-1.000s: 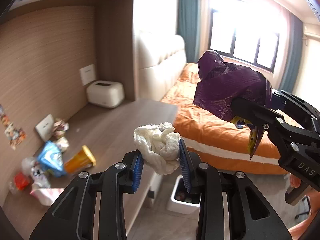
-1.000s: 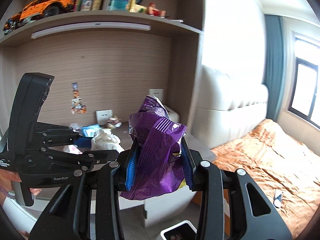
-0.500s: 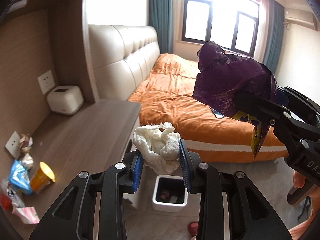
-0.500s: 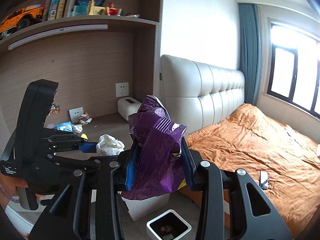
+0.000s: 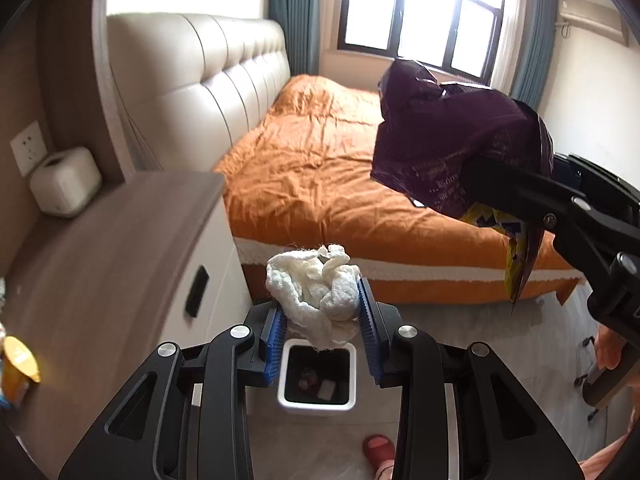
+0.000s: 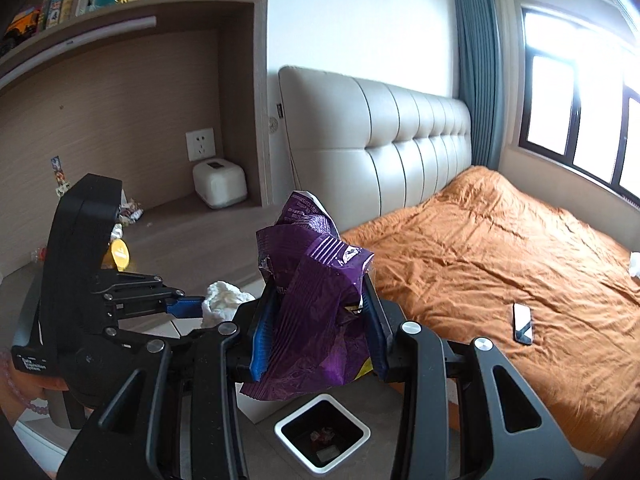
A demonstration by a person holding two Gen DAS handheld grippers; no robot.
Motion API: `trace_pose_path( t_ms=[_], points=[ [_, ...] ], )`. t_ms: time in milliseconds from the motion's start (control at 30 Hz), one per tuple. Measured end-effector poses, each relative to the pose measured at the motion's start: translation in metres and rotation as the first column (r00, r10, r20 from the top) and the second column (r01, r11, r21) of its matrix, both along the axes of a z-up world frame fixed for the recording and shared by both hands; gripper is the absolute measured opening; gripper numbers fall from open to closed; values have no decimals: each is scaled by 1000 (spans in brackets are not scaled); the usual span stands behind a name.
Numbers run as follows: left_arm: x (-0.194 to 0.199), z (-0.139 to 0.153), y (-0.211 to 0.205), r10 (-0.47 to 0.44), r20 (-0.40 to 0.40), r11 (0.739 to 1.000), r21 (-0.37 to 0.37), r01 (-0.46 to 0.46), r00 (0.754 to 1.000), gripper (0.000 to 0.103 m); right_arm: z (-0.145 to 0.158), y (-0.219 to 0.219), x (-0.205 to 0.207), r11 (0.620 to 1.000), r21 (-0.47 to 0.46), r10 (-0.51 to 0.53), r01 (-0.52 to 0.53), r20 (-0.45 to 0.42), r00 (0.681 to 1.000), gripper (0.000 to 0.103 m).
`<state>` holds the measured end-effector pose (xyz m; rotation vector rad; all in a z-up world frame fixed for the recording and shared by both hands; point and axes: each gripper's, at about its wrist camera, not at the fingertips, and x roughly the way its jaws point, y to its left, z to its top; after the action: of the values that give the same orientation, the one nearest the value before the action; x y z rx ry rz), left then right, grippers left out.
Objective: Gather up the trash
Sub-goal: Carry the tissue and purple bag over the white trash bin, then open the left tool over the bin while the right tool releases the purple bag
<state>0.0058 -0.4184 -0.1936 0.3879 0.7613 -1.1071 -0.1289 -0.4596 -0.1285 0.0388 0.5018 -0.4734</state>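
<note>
A: Trash is hanging over the bin [image 5: 317, 376]: the left gripper [image 5: 322, 312] is pinching a crumpled tissue [image 5: 316, 292] almost directly above the opening, and the right gripper [image 6: 318, 320] is clamping a purple snack bag [image 6: 316, 304] just beside it.

B: I'm thinking the tissue drops cleanly if the jaws are opening right there. The bag is wider, so I'd be centring it over the bin first.
</note>
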Motion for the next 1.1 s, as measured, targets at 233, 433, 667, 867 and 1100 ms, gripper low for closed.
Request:
trace_pose_path(
  t_ms=[233, 433, 667, 867, 1100],
  points=[
    [13, -78, -32, -11, -49, 998, 63, 14, 999, 33, -72, -49, 22, 997, 74, 13, -9, -50, 999, 40],
    [21, -156, -57, -7, -74, 992, 122, 16, 997, 33, -144, -89, 37, 991, 132, 28, -14, -104, 994, 40],
    [33, -250, -81, 4, -137, 987, 161, 18, 991, 33, -227, -124, 55, 980, 199, 53, -21, -157, 986, 40],
    [47, -327, -90, 33, -189, 987, 163, -1, 982, 39, -304, -140, 70, 970, 239, 100, -49, -210, 973, 40],
    [48, -400, -87, 57, -162, 980, 199, -24, 985, 98, -383, -140, 74, 961, 269, 126, -61, -233, 964, 99]
  ],
)
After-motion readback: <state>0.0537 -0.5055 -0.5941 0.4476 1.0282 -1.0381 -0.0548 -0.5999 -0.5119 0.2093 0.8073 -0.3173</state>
